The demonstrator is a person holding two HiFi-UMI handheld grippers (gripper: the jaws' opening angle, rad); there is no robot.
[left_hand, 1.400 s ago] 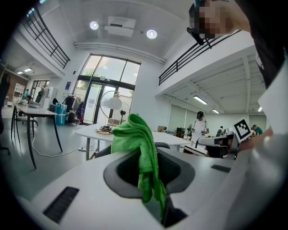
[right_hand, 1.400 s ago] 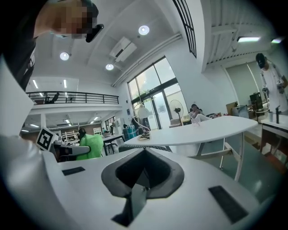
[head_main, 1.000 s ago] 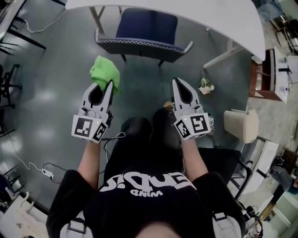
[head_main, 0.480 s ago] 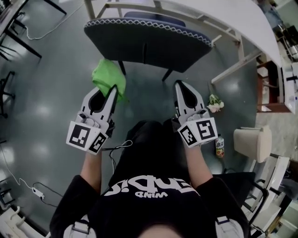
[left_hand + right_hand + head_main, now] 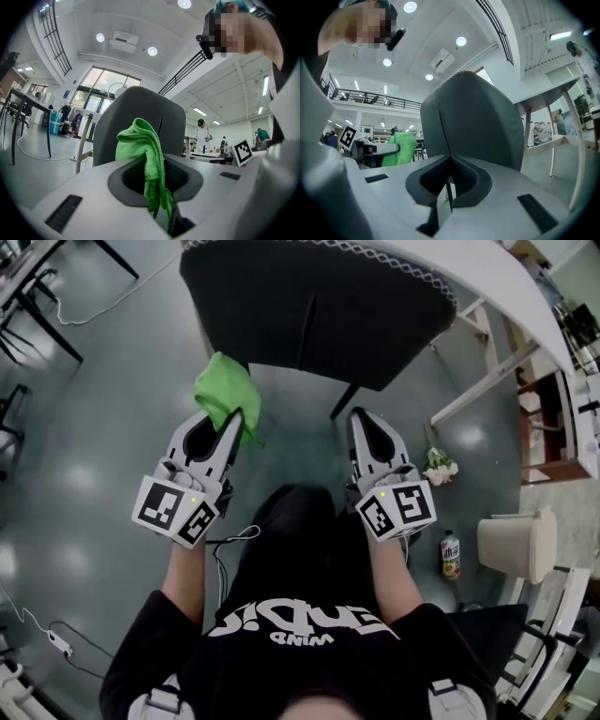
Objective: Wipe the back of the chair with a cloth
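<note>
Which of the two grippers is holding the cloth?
The left gripper, its jaws clamped on the green cloth. The right gripper is shut too, but with nothing between its jaws.

Lower cloth (image 5: 139, 143) end hidden inside left claw (image 5: 157, 161)

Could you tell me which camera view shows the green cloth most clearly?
The left gripper view: the green cloth hangs large and centred, pinched in its shut jaws. The head view shows only a small bunch from above; the right gripper view shows a distant patch at its left.
</note>
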